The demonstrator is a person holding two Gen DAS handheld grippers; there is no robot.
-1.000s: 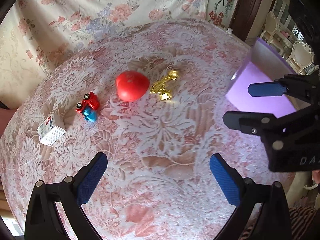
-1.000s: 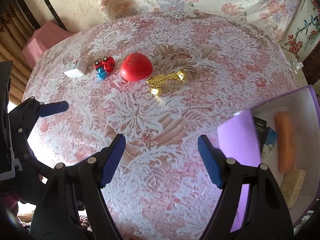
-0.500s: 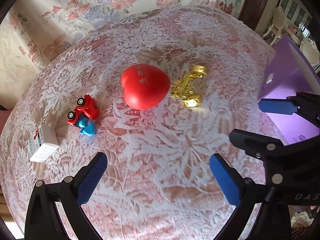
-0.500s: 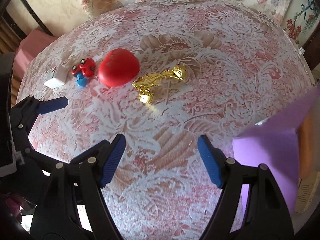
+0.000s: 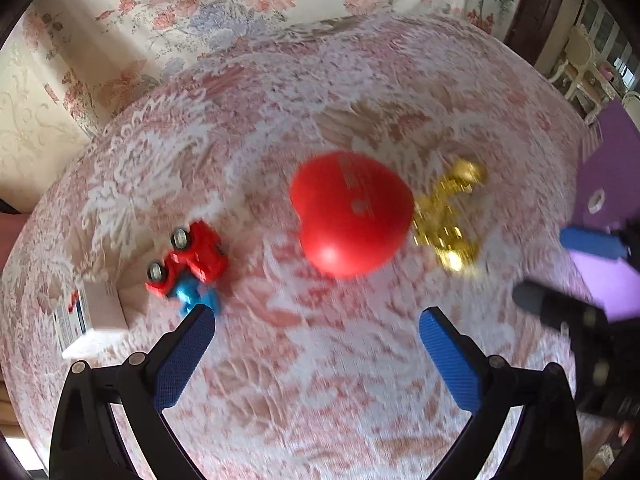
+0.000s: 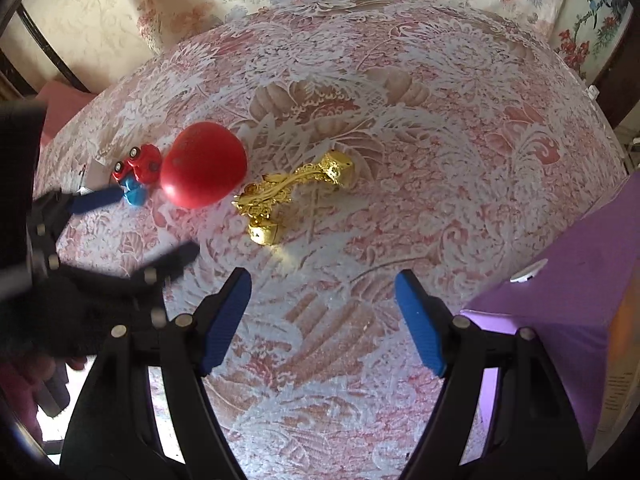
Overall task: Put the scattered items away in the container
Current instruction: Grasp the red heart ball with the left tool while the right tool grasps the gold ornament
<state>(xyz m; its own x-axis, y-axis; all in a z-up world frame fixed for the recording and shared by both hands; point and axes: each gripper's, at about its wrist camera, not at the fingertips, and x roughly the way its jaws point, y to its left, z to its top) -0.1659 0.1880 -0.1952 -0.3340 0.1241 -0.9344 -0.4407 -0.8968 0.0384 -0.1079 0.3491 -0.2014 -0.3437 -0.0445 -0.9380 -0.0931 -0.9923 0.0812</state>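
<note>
A red heart-shaped toy (image 5: 352, 214) (image 6: 203, 165) lies mid-table, with a gold ornament (image 5: 450, 210) (image 6: 296, 192) to its right. Left of the heart sits a red and blue toy car (image 5: 188, 268) (image 6: 138, 172), and further left a small white box (image 5: 90, 320). The purple container (image 6: 576, 292) (image 5: 612, 184) stands at the table's right. My left gripper (image 5: 316, 352) is open, just short of the heart. My right gripper (image 6: 324, 320) is open too, nothing between its fingers, below the gold ornament.
A pink and white lace cloth (image 6: 400, 100) covers the round table. Floral fabric (image 5: 240, 8) hangs behind it. The right gripper (image 5: 576, 276) shows at the right edge of the left wrist view; the left gripper (image 6: 132, 224) shows at the left of the right wrist view.
Both grippers have moved forward over the table toward the heart and the gold ornament, which now look larger. The container has slid toward the right edge of both views.
</note>
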